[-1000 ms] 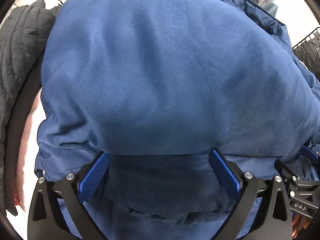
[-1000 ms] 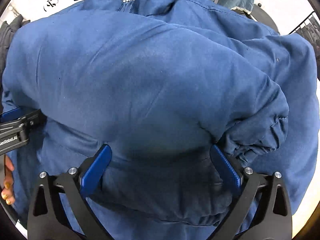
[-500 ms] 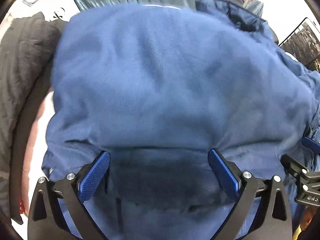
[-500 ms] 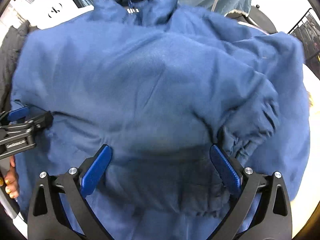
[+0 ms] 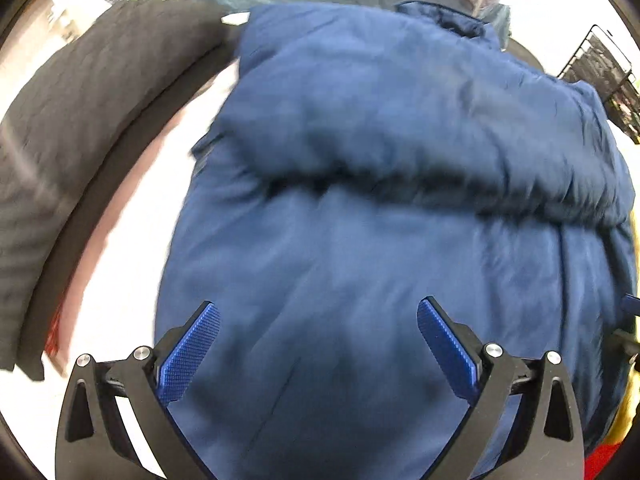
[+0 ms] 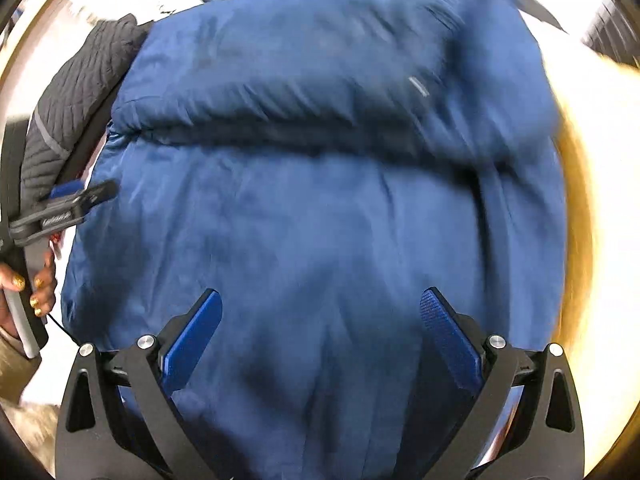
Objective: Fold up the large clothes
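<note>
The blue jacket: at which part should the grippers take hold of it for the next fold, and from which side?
Probably the near hem of the blue jacket, one gripper toward each corner, coming from the person's side. The far part is already folded over in a thick roll; the near part lies flat. Both the left gripper and right gripper are open above it.

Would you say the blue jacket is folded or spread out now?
Folded: the blue jacket has its upper part doubled over the lower, forming a crosswise fold edge.
</note>
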{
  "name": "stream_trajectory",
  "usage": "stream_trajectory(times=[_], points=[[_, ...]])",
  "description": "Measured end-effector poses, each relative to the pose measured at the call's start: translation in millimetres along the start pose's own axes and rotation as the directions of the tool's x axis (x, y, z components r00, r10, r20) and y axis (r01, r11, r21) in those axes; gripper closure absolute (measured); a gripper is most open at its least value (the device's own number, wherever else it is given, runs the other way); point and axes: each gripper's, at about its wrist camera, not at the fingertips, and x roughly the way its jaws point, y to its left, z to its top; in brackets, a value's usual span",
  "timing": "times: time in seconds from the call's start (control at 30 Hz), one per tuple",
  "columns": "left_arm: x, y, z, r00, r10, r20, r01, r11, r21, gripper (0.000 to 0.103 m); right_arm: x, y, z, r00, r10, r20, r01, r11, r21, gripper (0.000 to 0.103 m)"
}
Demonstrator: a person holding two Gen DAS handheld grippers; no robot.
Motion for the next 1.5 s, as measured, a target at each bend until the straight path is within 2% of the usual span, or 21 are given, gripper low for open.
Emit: stream_trajectory(times=[0.13,0.27,0.37,0.4,0.57,0.8,1.03,1.2,1.37,1.43,1.47,1.5], points=[[-8.7,37.5,-28.1,1.0,0.023,-0.012,-0.024,0.998,-0.053,0.006,-2.6,-28.2,-20.1,0.999,0.028,-0.017,-0.027,0.997,0.072,0.005],[-20.5,80.9,-51.8,0.998,0.05,-0.024,-0.052,0.992,-0.112,0.006,-15.2,-43.8,-33.5,0.998,0.068,0.013,-0.069,0.994,0.09,0.005],[-28.6,104.3,-66.1,1.0,0.012,-0.011,-0.013,0.989,-0.145,0.006,-23.8,-51.3,-41.9,0.998,0.062,0.025,-0.064,0.994,0.087,0.005],[-23.5,101.4,-59.1,1.0,0.001,-0.008,-0.002,0.988,-0.152,0.006,-25.2,-55.2,-47.0,0.998,0.06,0.022,-0.062,0.994,0.094,0.005],[-32.0,124.2,-89.9,0.999,-0.053,-0.011,0.05,0.983,-0.175,0.006,-30.4,-70.2,-69.1,0.997,0.075,0.017,-0.077,0.988,0.131,0.005],[-18.3,117.6,-116.4,0.99,-0.132,-0.041,0.122,0.974,-0.189,0.008,-33.7,-91.4,-107.1,0.998,0.065,-0.007,-0.062,0.979,0.194,0.005],[-13.3,126.3,-114.7,0.985,-0.171,-0.03,0.161,0.966,-0.201,0.009,-42.8,-118.5,-123.5,0.999,0.049,0.0,-0.048,0.97,0.237,0.005],[-0.3,134.5,-111.8,0.973,-0.225,-0.052,0.209,0.952,-0.224,0.009,-29.6,-112.5,-127.5,0.993,0.114,-0.031,-0.104,0.97,0.221,0.005],[18.0,118.3,-122.0,0.947,-0.304,-0.105,0.279,0.938,-0.204,0.009,-5.6,-97.3,-141.1,0.975,0.202,-0.088,-0.177,0.955,0.239,0.008],[26.3,113.7,-125.4,0.943,-0.309,-0.121,0.279,0.935,-0.218,0.014,3.4,-94.8,-145.4,0.964,0.243,-0.107,-0.208,0.942,0.264,0.016],[29.1,112.4,-126.4,0.941,-0.316,-0.125,0.283,0.932,-0.228,0.02,7.6,-92.4,-146.6,0.956,0.271,-0.112,-0.232,0.933,0.276,0.021],[32.0,111.2,-127.1,0.934,-0.333,-0.128,0.296,0.923,-0.245,0.031,11.7,-89.3,-146.4,0.948,0.297,-0.118,-0.255,0.925,0.282,0.026]])
